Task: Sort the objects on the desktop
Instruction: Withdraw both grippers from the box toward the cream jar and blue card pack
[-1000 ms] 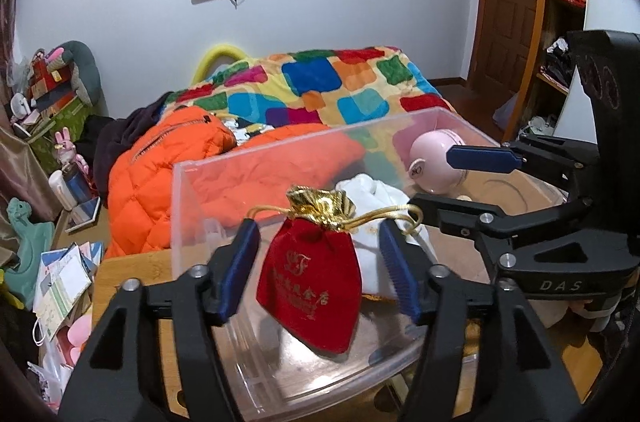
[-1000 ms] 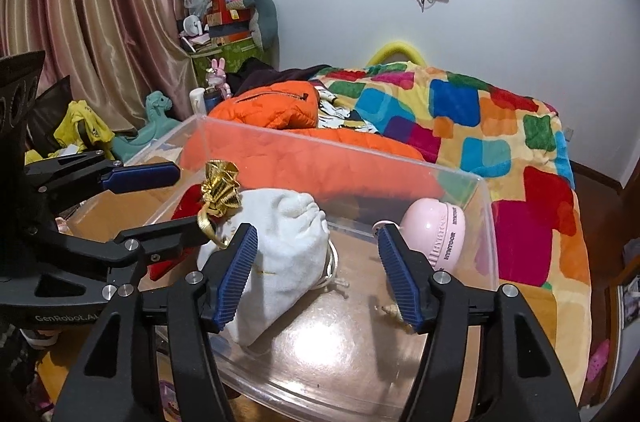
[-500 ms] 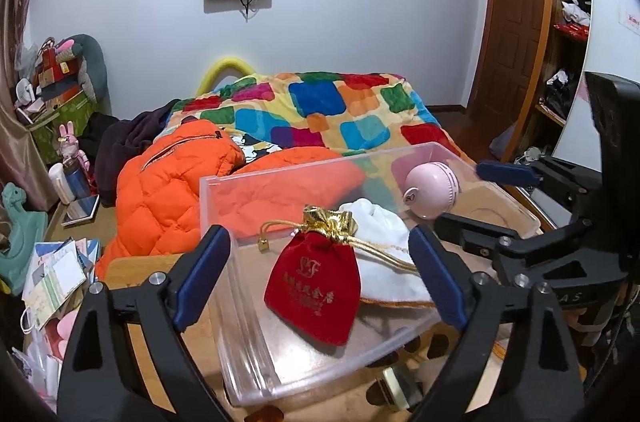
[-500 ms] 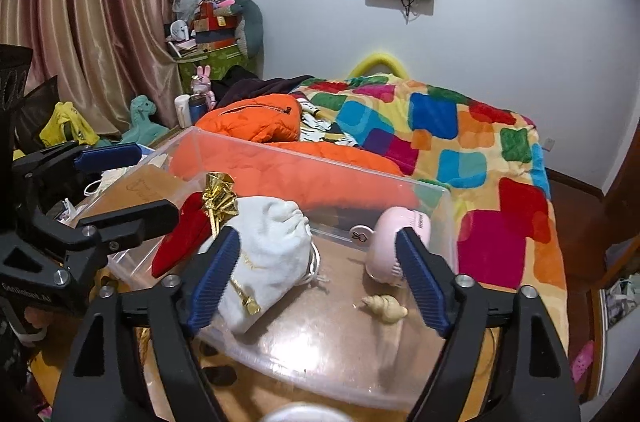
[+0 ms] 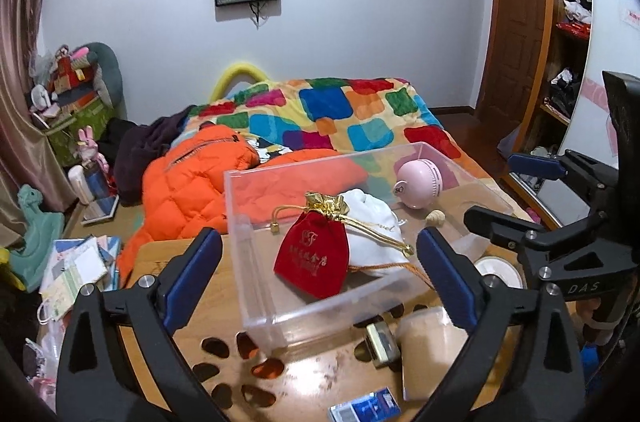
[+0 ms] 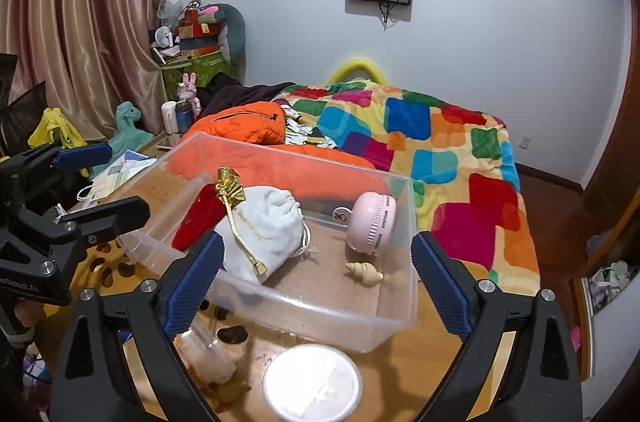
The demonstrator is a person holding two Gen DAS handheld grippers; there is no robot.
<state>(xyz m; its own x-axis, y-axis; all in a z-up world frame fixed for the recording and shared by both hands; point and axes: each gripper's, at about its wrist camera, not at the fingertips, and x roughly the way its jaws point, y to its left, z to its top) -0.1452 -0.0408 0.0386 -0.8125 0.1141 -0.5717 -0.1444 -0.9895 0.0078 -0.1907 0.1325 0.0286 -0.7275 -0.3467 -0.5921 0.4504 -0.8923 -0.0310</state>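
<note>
A clear plastic bin [image 5: 256, 298] [image 6: 320, 314] stands on the wooden table. In it lie a red drawstring pouch [image 5: 314, 256] [image 6: 192, 222] with a gold top, a white pouch [image 5: 374, 226] [image 6: 264, 230], a pink round fan [image 5: 418, 182] [image 6: 370, 222] and a small beige shell [image 6: 364, 272]. My left gripper [image 5: 318, 274] is open and empty, held back above the bin's near edge. My right gripper [image 6: 314, 278] is open and empty, also above the bin's near wall.
On the table in front of the bin lie a round white lid [image 6: 312, 382], a beige cup [image 5: 430, 350], a small gold box [image 5: 382, 340] and a blue packet [image 5: 366, 408]. A bed with a colourful quilt [image 5: 340, 114] and an orange jacket [image 5: 192, 190] lies behind.
My left gripper opened and let go of the red pouch, which now lies in the bin. Both grippers pulled back and up from the bin, jaws wider.
</note>
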